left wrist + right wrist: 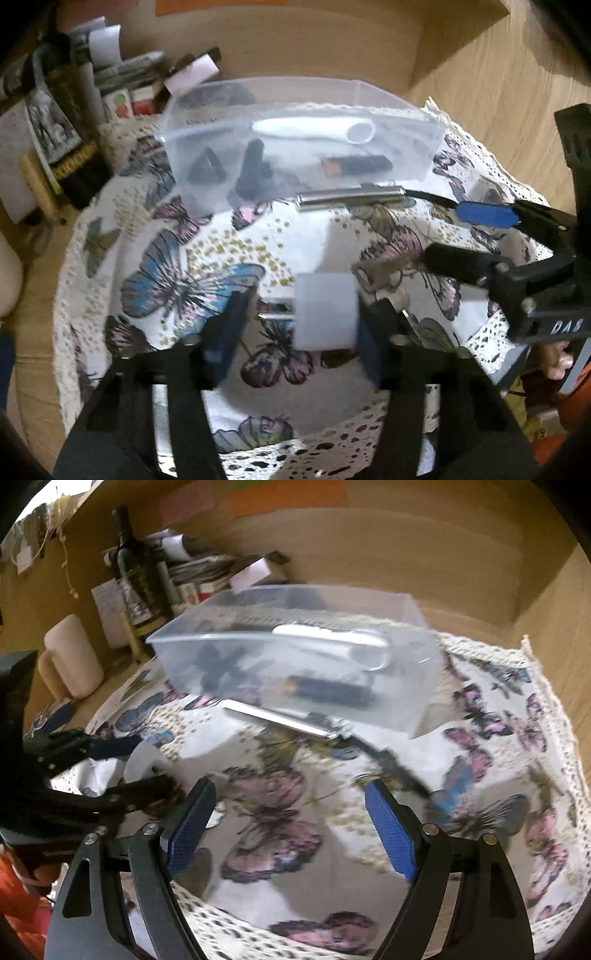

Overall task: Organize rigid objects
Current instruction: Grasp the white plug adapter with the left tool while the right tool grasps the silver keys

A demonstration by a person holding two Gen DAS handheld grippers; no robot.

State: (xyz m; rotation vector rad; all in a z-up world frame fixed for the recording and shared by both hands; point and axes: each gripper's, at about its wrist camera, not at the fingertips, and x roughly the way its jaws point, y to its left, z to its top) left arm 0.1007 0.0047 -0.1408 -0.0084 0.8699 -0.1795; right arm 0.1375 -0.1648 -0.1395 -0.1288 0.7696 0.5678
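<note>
A white plug adapter [325, 312] with metal prongs sits between the fingers of my left gripper [299, 321], which is shut on it just above the butterfly cloth. A clear plastic box [295, 147] stands behind, holding a white tool, black pieces and a black-and-orange item. A silver metal cylinder with a black cord [351, 197] lies in front of the box; it also shows in the right wrist view [284, 718]. My right gripper [291, 827] is open and empty over the cloth, and shows at the right of the left view [461, 236].
The butterfly cloth [480, 775] covers a wooden table. A dark bottle [133, 565], papers and small boxes [110, 81] crowd the back left. A cream-coloured object [70, 657] stands at the left. A wooden wall [406, 546] runs behind the clear box [295, 653].
</note>
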